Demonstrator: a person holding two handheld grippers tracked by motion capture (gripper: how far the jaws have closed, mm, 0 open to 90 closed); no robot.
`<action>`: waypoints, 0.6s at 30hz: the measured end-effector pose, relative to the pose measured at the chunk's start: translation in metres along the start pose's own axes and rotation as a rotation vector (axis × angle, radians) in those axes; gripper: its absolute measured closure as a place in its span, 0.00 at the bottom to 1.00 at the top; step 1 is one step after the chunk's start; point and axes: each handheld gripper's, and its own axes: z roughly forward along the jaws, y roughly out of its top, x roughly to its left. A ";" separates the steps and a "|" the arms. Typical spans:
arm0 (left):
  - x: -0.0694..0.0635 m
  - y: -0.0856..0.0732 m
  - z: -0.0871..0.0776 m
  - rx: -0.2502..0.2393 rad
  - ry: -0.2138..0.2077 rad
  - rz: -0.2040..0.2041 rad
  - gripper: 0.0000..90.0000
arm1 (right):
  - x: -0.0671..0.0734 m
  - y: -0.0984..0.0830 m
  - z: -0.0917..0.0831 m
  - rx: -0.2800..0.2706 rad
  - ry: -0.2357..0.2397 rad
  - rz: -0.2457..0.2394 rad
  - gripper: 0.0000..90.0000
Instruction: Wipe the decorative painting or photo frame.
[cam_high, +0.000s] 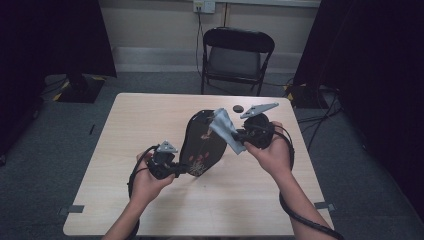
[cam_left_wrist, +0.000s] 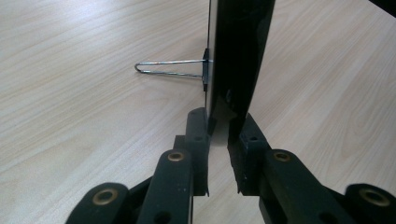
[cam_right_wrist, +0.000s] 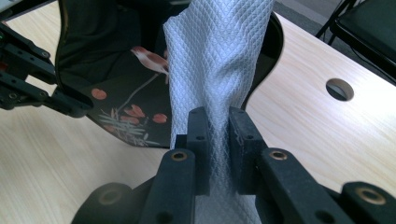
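— Why is the black panel (cam_high: 202, 142) standing on edge like that?

— The left gripper (cam_high: 176, 169) has its jaws clamped on the panel's lower edge (cam_left_wrist: 236, 70), propping it tilted above the table (cam_high: 125, 150) so the painted face, birds and red flowers (cam_right_wrist: 140, 93), is turned toward the other hand. I'd guess it's for wiping.

— And the cloth?

— The right gripper (cam_high: 240, 136) is pinched tight on a pale quilted cloth (cam_right_wrist: 217, 60), hanging against the panel's upper right part (cam_high: 226, 131).

— Anything in the way?

— Not much. A wire stand (cam_left_wrist: 170, 68) sticks out of the panel's back, clear of the jaws. Beyond the panel there's a round hole (cam_high: 238, 108) in the tabletop, and further back a folding chair (cam_high: 236, 57).
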 end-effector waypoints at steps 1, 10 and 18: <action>0.000 0.000 0.000 0.000 0.000 0.000 0.87 | 0.001 0.001 0.002 0.005 -0.001 -0.003 0.90; 0.000 0.000 0.000 -0.001 -0.001 0.004 0.87 | 0.006 -0.012 0.026 0.045 0.019 0.006 0.90; -0.001 0.001 0.000 -0.001 0.000 0.006 0.87 | 0.006 -0.029 0.039 0.081 0.026 0.015 0.90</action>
